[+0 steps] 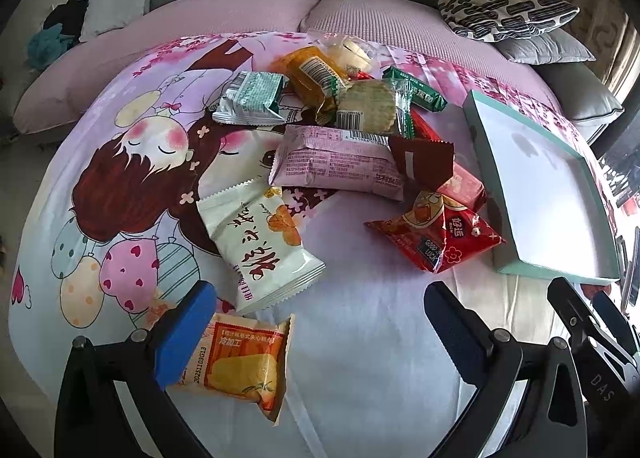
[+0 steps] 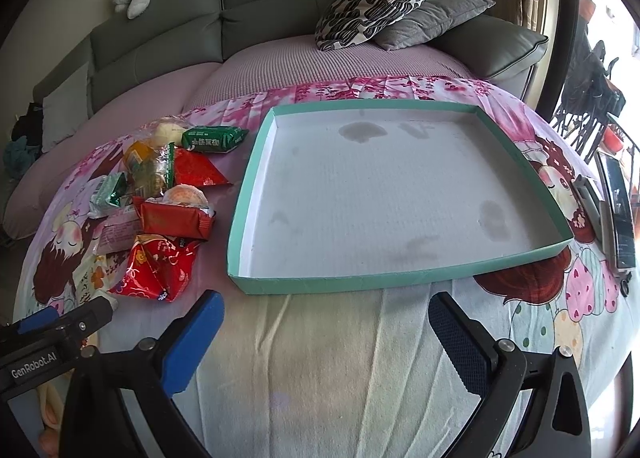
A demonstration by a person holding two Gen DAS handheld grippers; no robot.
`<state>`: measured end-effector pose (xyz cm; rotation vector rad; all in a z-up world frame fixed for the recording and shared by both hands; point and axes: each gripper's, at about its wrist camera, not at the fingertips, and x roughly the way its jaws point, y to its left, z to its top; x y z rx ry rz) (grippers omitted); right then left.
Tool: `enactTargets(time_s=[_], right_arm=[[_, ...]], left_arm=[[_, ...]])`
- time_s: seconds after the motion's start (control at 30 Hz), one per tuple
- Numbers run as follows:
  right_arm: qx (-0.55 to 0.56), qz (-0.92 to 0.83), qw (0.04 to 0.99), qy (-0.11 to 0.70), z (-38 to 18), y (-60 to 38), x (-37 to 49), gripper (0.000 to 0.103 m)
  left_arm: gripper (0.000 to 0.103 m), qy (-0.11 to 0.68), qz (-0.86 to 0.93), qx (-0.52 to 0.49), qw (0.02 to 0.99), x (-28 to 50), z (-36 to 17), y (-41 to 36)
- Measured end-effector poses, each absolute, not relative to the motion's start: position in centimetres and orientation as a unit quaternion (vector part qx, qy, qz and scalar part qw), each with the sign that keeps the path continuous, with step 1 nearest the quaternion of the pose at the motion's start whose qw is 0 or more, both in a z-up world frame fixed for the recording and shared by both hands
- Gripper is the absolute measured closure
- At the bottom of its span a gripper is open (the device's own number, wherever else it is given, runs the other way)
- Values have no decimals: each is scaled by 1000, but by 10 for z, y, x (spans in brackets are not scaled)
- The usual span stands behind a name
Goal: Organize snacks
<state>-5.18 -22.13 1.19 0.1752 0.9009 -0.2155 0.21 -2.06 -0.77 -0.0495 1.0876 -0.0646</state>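
Nearest lay the orange snack packet [image 1: 240,362], just beside the left gripper [image 1: 320,322] (jaws spread, long axis running away from it); the right gripper [image 2: 324,332], also spread, faced the empty teal tray [image 2: 256,177]

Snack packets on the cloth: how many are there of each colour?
Red packets: 3
Green packets: 2
Orange packets: 2
Pink packets: 1
White packets: 1
See-through packets: 3
Total: 12, though the pile overlaps and may hide more.
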Motion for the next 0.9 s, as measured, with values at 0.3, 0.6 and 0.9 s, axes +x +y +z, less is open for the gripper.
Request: enactTargets(time_s=[0.3, 0.6, 0.9], right_arm=[[84, -104, 891, 435, 11, -221, -51, 0], [84, -104, 890, 436, 11, -221, -52, 0], [83, -104, 889, 438, 10, -220, -51, 0]], left_arm=[[0, 519, -28, -22, 854, 3, -8, -21], [0, 519, -28, -21, 854, 3, -7, -22], [0, 519, -28, -22, 854, 3, -6, -22]])
